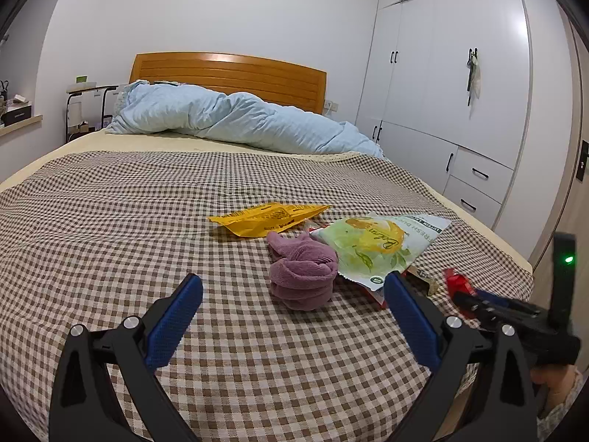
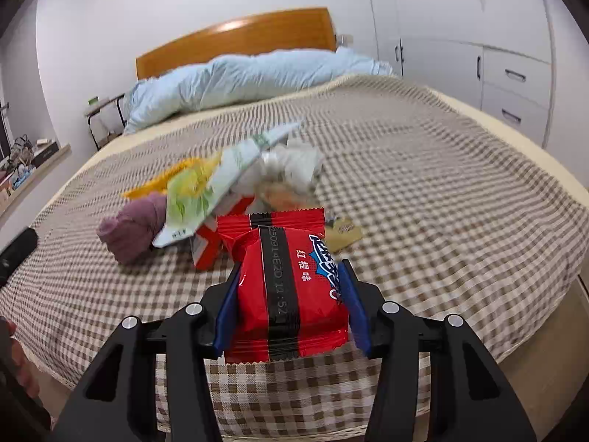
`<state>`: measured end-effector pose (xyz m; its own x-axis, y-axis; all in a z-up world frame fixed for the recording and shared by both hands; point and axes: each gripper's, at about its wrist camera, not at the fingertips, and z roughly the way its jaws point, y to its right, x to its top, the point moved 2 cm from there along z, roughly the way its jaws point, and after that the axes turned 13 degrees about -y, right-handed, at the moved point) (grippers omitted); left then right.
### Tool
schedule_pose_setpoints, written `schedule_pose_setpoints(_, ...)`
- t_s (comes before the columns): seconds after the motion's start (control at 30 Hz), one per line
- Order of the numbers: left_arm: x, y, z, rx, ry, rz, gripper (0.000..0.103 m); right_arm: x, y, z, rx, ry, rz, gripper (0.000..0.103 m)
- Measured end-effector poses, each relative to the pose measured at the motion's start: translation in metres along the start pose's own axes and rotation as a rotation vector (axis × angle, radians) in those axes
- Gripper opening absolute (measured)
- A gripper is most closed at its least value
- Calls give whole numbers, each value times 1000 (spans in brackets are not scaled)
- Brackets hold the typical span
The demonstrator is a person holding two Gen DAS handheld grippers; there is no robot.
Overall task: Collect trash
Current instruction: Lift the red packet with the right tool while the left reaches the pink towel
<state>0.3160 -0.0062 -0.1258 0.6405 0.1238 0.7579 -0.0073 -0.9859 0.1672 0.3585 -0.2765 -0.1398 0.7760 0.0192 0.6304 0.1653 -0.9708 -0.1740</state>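
1. We noted the right gripper (image 2: 291, 291) pinching a red snack packet (image 2: 291, 280) between its blue pads, one pad on each side, with the packet raised clear of the checked bedspread (image 2: 423, 191) near the foot of the bed.
2. The left gripper (image 1: 291, 316) stood with jaws spread wide and nothing between them, hovering low over the bedspread and facing the pile.
3. Risk, as we judged it: the packet is a puffy, slick pouch gripped across its middle. It could slide out or burst if squeezed harder, and a quick swing would favour a slip.
4. Second risk: the purple rolled cloth (image 1: 303, 276) lay touching the wrappers. It looked like laundry and not trash, so a careless grab could take it along.
5. Third risk: the green-and-white pouch (image 1: 375, 243) overlapped a red-and-white wrapper (image 2: 210, 246), so one pinch could drag or scatter both.
6. Count of trash on the bed: one yellow wrapper (image 1: 268, 219), one green-and-white pouch, one red-and-white wrapper, one crumpled white tissue (image 2: 294, 165), one small tan packet (image 2: 342, 235). Blur made further pieces uncertain.
7. Count held: one red packet. Cloths: one.
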Motion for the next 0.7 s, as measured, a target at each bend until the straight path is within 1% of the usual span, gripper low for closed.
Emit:
schedule_pose_setpoints(0.17,1,-1,5,-4,-17,-8,96,2,7,-21,-24,73,9,50)
schedule_pose_setpoints(0.3,3,2,12,9,-32,6,96,3,16,-31,-46,112,25,50)
schedule_pose_setpoints(0.47,6,5,19,9,-39,1,96,4,30,-38,-52,132,62,50)
schedule_pose_setpoints(0.7,13,9,31,8,-58,-19,96,4,41,-39,-50,132,90,50)
